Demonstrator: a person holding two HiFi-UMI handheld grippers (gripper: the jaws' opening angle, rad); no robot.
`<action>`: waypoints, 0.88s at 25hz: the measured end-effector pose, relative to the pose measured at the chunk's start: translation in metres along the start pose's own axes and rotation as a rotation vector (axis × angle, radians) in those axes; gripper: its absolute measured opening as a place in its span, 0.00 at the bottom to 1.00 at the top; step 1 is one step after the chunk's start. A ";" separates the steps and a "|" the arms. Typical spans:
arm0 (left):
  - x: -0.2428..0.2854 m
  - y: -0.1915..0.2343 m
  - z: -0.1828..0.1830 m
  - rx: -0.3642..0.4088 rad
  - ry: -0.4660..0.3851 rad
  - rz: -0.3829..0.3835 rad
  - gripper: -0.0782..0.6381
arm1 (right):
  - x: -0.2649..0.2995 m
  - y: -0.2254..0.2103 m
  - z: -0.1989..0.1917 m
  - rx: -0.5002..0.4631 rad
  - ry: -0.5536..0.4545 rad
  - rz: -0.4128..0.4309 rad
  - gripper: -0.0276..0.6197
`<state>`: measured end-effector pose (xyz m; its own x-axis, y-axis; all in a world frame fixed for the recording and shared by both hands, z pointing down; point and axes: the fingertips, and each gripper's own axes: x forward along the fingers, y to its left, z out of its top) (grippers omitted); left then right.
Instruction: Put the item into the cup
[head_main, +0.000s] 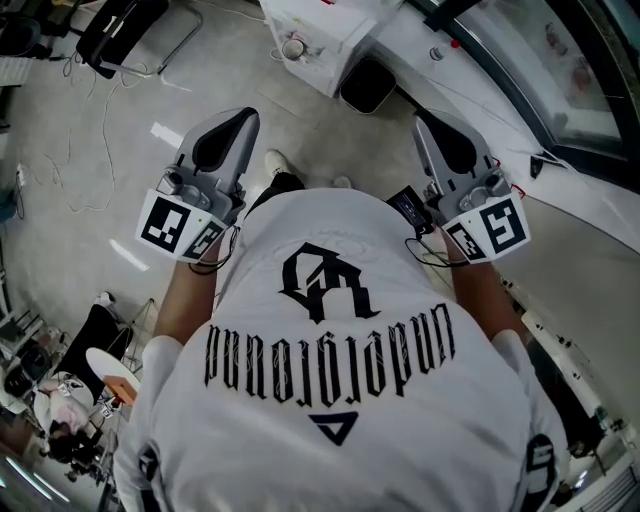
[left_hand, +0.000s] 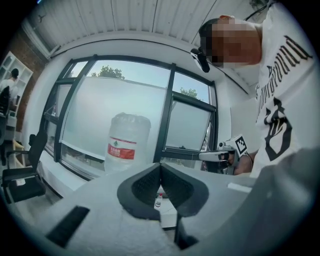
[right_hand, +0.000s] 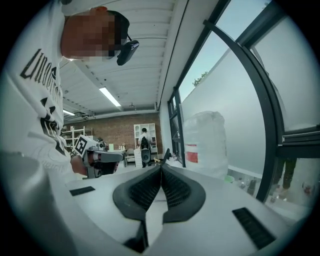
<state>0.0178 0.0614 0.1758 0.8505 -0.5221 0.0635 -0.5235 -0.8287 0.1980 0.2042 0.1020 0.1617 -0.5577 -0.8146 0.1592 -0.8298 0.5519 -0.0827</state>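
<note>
Grey jaws pressed together on both grippers, nothing held.
L gripper (left_hand: 160, 167) & R gripper (right_hand: 160, 169) at waist, pointing fwd; item & cup not identifiable; white table (head_main: 345, 30) ahead, betw. them.

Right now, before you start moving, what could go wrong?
Both the left tool and the right tool are shut and empty, and no cup or item is clearly visible, so a hurried reach might grab the wrong thing. Loose cables lie on the floor off to the left, a possible trip. The big water bottle by the window could get bumped by a swinging tool.
</note>
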 end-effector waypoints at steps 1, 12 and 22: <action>0.002 -0.010 -0.004 -0.004 0.004 0.005 0.13 | -0.008 -0.001 -0.003 0.005 0.001 0.009 0.07; -0.005 -0.089 -0.031 -0.021 0.029 0.055 0.13 | -0.065 0.008 -0.035 0.060 0.018 0.112 0.07; -0.027 -0.108 -0.027 0.004 0.020 0.012 0.13 | -0.075 0.048 -0.042 0.055 0.013 0.122 0.07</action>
<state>0.0521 0.1705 0.1796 0.8449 -0.5280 0.0853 -0.5339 -0.8232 0.1930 0.2069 0.1976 0.1865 -0.6547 -0.7393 0.1574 -0.7557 0.6360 -0.1564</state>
